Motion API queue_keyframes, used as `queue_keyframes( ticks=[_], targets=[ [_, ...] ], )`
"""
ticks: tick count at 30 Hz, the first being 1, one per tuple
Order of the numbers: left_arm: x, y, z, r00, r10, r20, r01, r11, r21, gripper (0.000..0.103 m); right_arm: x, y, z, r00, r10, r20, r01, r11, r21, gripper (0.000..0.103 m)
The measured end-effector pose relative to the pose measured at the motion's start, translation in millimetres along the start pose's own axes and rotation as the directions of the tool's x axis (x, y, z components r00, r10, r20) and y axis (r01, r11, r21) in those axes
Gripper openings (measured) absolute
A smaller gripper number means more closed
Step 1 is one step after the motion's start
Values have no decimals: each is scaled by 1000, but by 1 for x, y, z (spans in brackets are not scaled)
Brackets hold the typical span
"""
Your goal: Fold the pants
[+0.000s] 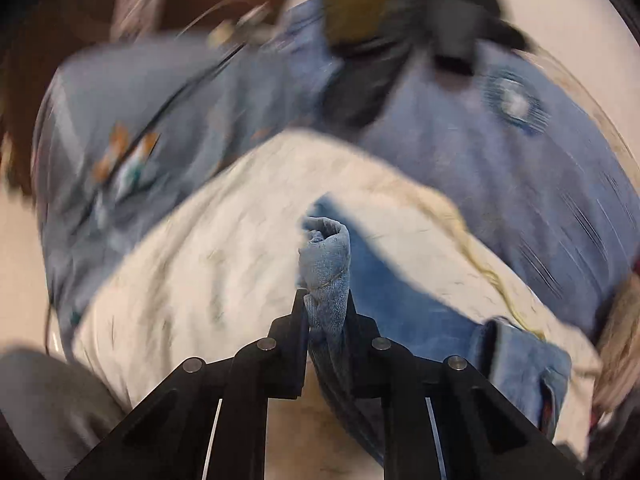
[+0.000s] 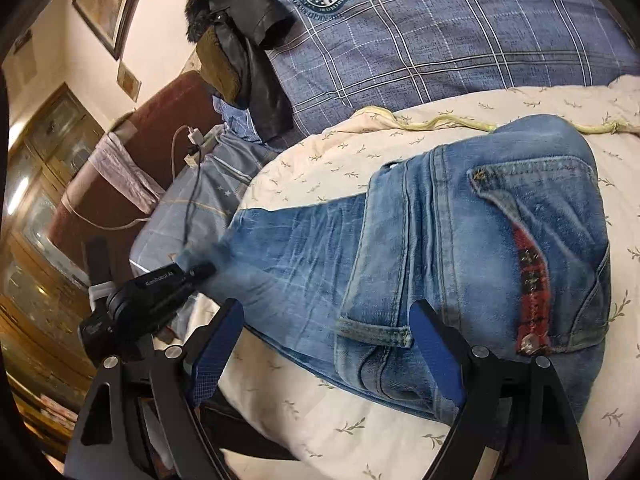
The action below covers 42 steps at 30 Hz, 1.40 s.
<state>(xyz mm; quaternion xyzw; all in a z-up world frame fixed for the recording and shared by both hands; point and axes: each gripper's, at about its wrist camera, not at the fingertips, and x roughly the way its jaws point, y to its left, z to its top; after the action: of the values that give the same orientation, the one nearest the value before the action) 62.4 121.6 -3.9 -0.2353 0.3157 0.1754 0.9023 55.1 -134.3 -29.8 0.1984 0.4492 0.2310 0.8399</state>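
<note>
Left wrist view: the left hand-held gripper (image 1: 326,300) is clenched on a bunched end of the faded blue denim pants (image 2: 460,248), which lie half folded on the cream leaf-print bed quilt (image 2: 320,412). The small pinch could slip out and let the leg drop crooked. I count one pair of pants and two grippers; the right hand-held gripper (image 2: 328,344) hangs released above the cuff.

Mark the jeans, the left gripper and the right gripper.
jeans (image 2: 460,240), right wrist view, on the seat panel beside the back pocket.
left gripper (image 1: 326,300), left wrist view, between the fingertips shut on bunched denim.
right gripper (image 2: 326,344), right wrist view, in the open gap.
</note>
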Motion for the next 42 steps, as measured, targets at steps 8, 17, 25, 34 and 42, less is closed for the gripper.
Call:
queue_keyframes(
  ticks=[8, 17, 25, 34, 42],
  targets=[
    [-71, -126, -20, 947, -310, 86, 237, 853, 466, 12, -51, -54, 51, 999, 18, 50, -22, 998, 66, 86],
    [-41, -195, -142, 871, -436, -225, 462, 572, 678, 13, -65, -131, 49, 985, 122, 120, -154, 937, 312, 87],
    [-22, -177, -151, 841, -434, -322, 537, 602, 591, 14, -81, -105, 61, 983, 19, 184, -53, 982, 183, 87],
    [-21, -190, -162, 866, -409, -289, 489, 565, 665, 16, 3, -70, 83, 989, -101, -111, 93, 993, -75, 19],
    [-37, -195, -176, 836, -461, -296, 520, 500, 693, 38, -46, -82, 89, 996, -93, 5, 93, 995, -23, 2]
  ],
)
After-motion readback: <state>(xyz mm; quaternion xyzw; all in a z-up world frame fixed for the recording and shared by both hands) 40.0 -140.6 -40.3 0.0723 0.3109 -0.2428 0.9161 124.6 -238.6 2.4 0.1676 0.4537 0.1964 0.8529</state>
